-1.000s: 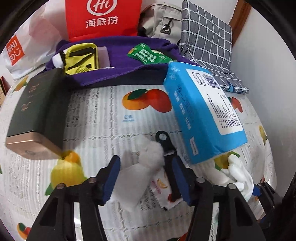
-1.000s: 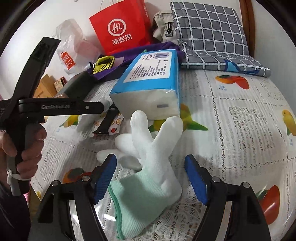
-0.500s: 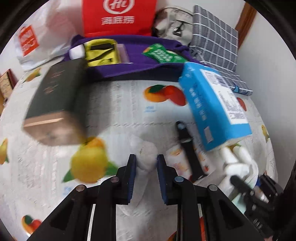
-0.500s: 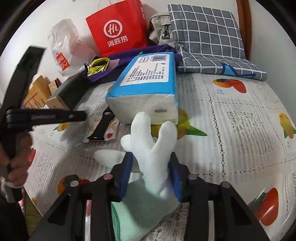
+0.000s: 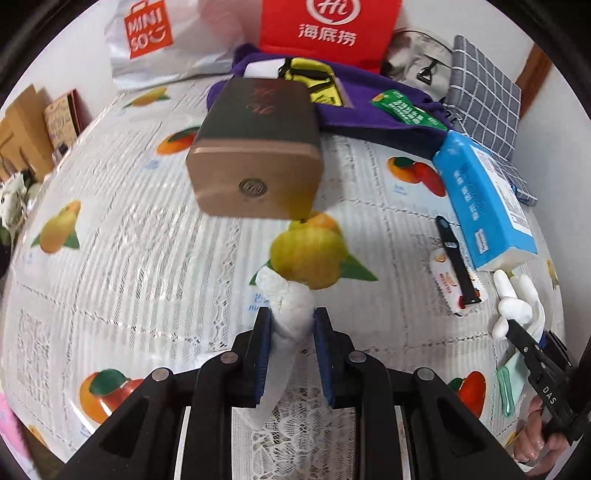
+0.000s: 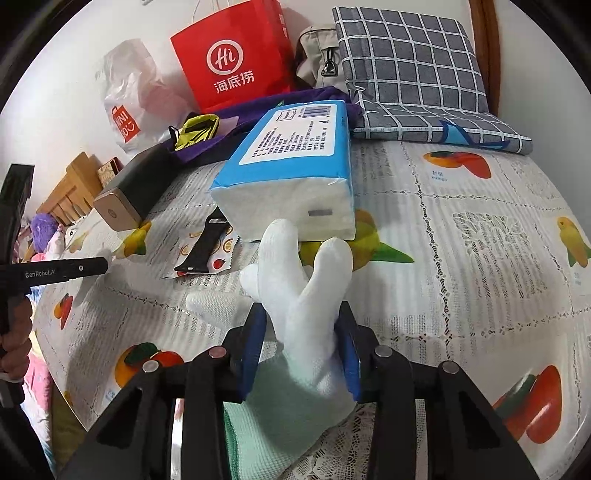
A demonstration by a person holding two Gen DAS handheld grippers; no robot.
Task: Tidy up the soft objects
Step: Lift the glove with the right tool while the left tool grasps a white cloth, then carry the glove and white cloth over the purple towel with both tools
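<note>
The left tongs (image 5: 291, 325) were clamped on a white crumpled tissue (image 5: 286, 314) and the right tongs (image 6: 303, 339) on a white glove (image 6: 306, 325) above the desk (image 6: 461, 258), so both grips needed steady pressure, lifting clear without dragging.

Left wrist view sat low over the fruit-print tablecloth (image 5: 110, 258), looking along its fingers toward the red bag (image 5: 328, 29) at the far wall. Right wrist view sat equally low and close, further right, facing the same wall. Both shared the blue tissue pack (image 5: 480, 199) (image 6: 295, 162), dark box (image 5: 258, 147) (image 6: 129, 192) and black strap (image 5: 456, 258).
</note>
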